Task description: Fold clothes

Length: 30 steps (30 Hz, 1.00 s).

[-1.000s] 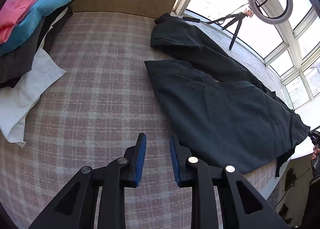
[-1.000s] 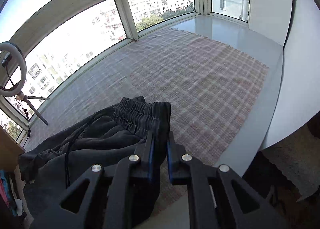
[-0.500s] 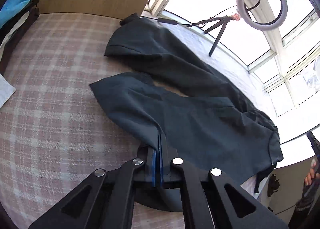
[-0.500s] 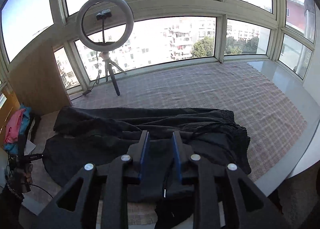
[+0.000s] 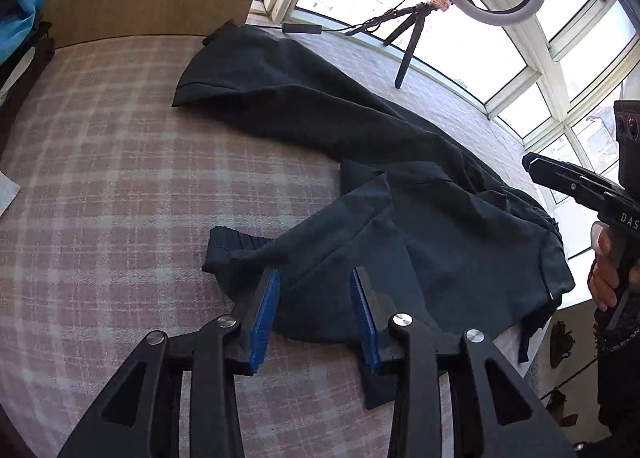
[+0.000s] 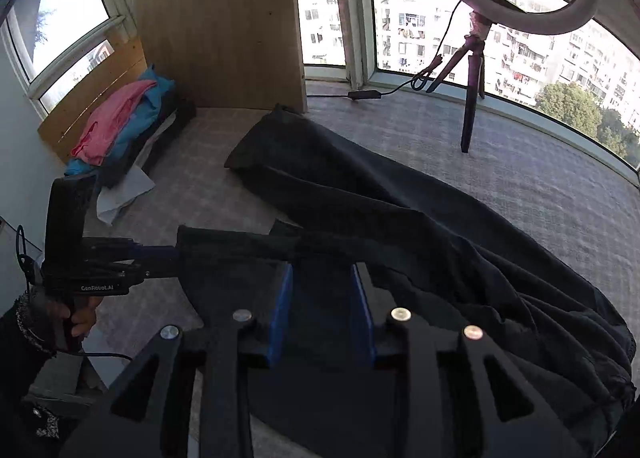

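Right now I am hovering both grippers over the black trousers [image 5: 440,226], which are lying spread on the checked cloth [image 5: 120,178] — one leg running off toward the wooden panel [image 6: 224,18], the nearer leg doubled back on itself with its ribbed cuff [image 5: 232,240] poking out toward me. My left gripper [image 5: 316,298] is opening, its blue pads [image 5: 266,310] standing apart over the folded leg; fabric is lying under and between them, but I am not pinching it. My right gripper [image 6: 322,306] is opening too, its jaws parted above the seat of the trousers, gripping nothing.

By my reading the fabric is soft, light and floppy: it is creasing wherever it bends and bunching near the elastic waistband [image 6: 600,358]. It is not going to hold a shape, so lifting from one point will likely make it sag and drag. It looks matte, not slippery, and I am expecting the pads to bite well on a doubled edge.

I am judging the best holds to be the firmer parts — the cuff or hem for my left, the gathered waistband for my right — since these are thicker and keep an edge straight. A single thin layer mid-leg would probably slip out or pull up a peak.
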Available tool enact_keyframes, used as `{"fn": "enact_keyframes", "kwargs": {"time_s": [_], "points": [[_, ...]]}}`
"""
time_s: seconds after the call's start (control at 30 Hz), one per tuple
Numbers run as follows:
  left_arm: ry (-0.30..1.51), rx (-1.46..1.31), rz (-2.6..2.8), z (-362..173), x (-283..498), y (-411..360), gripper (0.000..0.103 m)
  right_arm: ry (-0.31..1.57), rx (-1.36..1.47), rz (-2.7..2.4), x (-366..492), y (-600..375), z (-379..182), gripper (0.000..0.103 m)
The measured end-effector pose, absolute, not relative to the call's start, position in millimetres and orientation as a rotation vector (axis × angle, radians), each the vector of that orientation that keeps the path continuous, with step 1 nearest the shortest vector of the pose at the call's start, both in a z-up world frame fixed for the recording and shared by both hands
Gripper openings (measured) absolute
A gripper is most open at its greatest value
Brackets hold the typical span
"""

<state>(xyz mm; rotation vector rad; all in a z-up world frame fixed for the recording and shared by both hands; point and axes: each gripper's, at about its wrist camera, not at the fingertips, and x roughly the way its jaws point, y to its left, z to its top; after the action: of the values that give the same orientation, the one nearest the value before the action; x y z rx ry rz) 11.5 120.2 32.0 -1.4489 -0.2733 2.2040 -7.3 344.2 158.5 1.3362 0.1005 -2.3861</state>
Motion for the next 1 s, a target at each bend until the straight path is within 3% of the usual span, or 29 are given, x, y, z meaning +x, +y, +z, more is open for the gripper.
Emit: {"fn": "enact_keyframes", "kwargs": {"time_s": [0.13,0.23,0.53,0.57,0.6,0.63,0.87,1.0], "points": [[-0.385,-1.412,2.276,37.1,25.5,84.0,0.021,0.229,1.328,-2.197,-27.2,281.8,140.0,0.033],[-0.528,-1.380,2.373,56.6,49.3,25.9,0.021,0.348,1.299,-2.026,-26.9,236.1,123.0,0.049],[-0.638,-1.359,2.531,69.0,98.5,-38.3,0.022,0.868,1.201,-1.712,-12.2,121.6,49.3,0.050],[-0.657,-1.362,2.517,65.8,99.2,-38.2,0.022,0.868,1.217,-1.686,-12.7,121.8,44.2,0.047],[-0.656,-1.370,2.505,62.9,99.5,-33.5,0.022,0.861,1.235,-1.668,-13.3,124.7,41.4,0.020],[-0.652,-1.378,2.493,60.0,99.8,-28.0,0.022,0.835,1.261,-1.661,-14.8,131.1,42.0,0.002],[-0.503,-1.382,2.311,50.4,79.3,62.2,0.025,0.330,1.352,-1.836,-33.8,276.8,96.1,0.004],[-0.363,-1.383,2.215,43.2,60.0,129.9,0.027,0.471,1.535,-1.985,-43.2,349.0,78.8,0.012]]}}
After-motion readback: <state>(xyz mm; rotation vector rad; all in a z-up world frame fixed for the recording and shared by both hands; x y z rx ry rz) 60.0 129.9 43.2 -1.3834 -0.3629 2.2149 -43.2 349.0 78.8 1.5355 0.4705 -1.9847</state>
